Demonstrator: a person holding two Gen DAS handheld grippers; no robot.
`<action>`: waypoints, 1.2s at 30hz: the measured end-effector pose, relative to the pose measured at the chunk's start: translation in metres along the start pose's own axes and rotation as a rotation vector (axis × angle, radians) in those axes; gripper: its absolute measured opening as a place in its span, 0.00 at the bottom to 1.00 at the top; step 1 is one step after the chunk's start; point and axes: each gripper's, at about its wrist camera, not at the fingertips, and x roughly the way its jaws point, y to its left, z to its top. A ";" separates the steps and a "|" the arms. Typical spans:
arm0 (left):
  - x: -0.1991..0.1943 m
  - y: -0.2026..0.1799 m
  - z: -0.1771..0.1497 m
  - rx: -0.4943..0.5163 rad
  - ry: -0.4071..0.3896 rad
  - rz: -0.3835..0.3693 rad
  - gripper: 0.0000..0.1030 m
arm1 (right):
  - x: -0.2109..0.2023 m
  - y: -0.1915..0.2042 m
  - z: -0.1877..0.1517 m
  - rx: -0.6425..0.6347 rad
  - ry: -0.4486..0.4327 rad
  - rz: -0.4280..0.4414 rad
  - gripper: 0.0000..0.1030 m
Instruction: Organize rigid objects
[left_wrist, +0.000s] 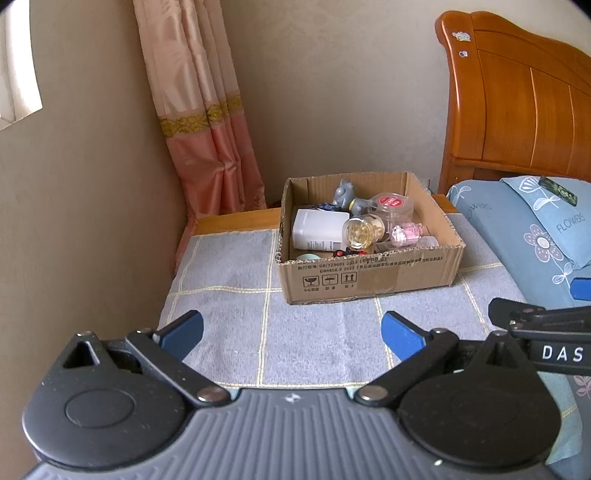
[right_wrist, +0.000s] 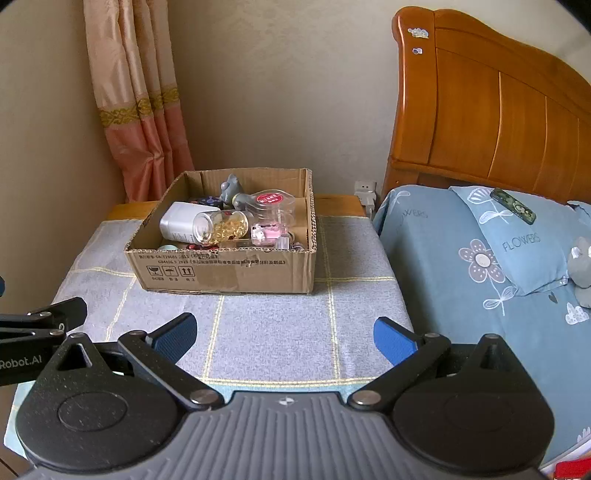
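An open cardboard box (left_wrist: 369, 278) (right_wrist: 229, 271) stands on a grey checked cloth (left_wrist: 236, 295) (right_wrist: 277, 332) over a bedside table. Inside lie a white bottle (left_wrist: 319, 229) (right_wrist: 177, 221), a clear jar of yellow capsules (left_wrist: 364, 229) (right_wrist: 221, 227), a clear tub with a red label (left_wrist: 393, 206) (right_wrist: 273, 203), a grey figurine (left_wrist: 343, 192) (right_wrist: 231, 186) and a pink item (left_wrist: 408, 232) (right_wrist: 267, 232). My left gripper (left_wrist: 291, 332) and right gripper (right_wrist: 284, 336) are open and empty, hovering over the cloth in front of the box.
A bed with a blue floral pillow (right_wrist: 517, 240) and wooden headboard (right_wrist: 498, 110) lies to the right. A dark flat object (right_wrist: 513, 205) rests on the pillow, a grey plush toy (right_wrist: 580, 266) at far right. A curtain (left_wrist: 207, 122) hangs behind left. A white plug (right_wrist: 365, 192) sits on the wall.
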 end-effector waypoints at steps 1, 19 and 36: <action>0.000 0.000 0.000 0.002 0.000 -0.001 0.99 | 0.000 0.000 0.000 0.000 0.000 0.001 1.00; -0.004 -0.001 0.001 0.011 -0.012 0.006 0.99 | -0.001 0.000 0.000 0.007 -0.008 0.007 1.00; -0.005 -0.001 0.002 0.008 -0.018 0.008 0.99 | -0.004 -0.001 0.001 0.009 -0.016 0.011 1.00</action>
